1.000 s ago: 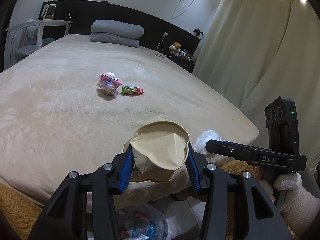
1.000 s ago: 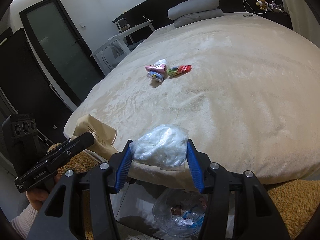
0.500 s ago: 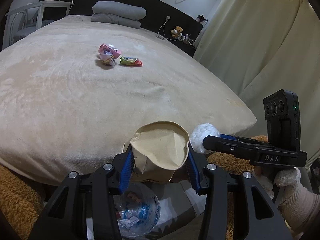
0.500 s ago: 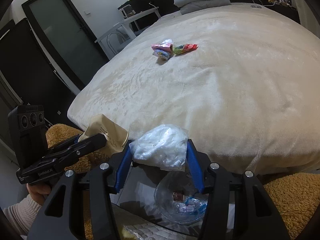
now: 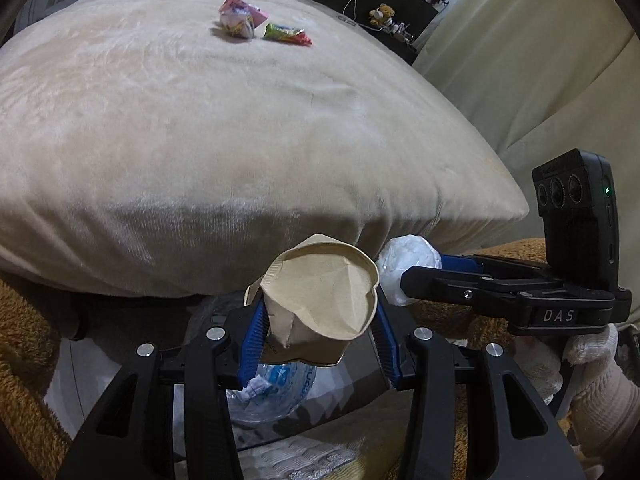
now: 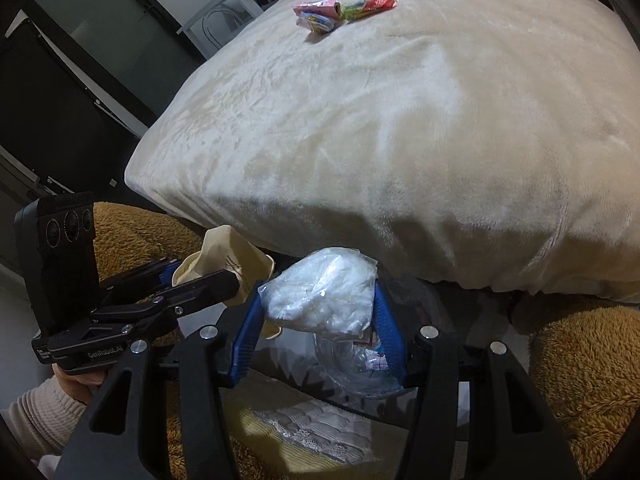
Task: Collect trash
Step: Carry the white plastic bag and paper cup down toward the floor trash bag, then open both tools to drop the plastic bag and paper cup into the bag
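Legible writing: "DAS" on the body of the right gripper (image 5: 420, 276) in the left wrist view; "GenRoboLAI" (approximate reading, small print) on the left gripper (image 6: 208, 280) in the right wrist view. Blue lettering on the clear bag (image 5: 276, 392) below is unreadable.

The left gripper's jaws pinch a crumpled brown paper cup (image 5: 320, 304), which sits squarely between the blue pads (image 5: 252, 340), open mouth facing the bed (image 5: 240, 140). The right gripper's jaws pinch a white crumpled plastic bag (image 6: 324, 296), filling the gap between them. Both loads hang off the bed's foot edge, above the clear bag of trash on the floor. Two colourful wrappers (image 5: 244, 20) and a green-red one (image 5: 286, 35) lie far up the bed.
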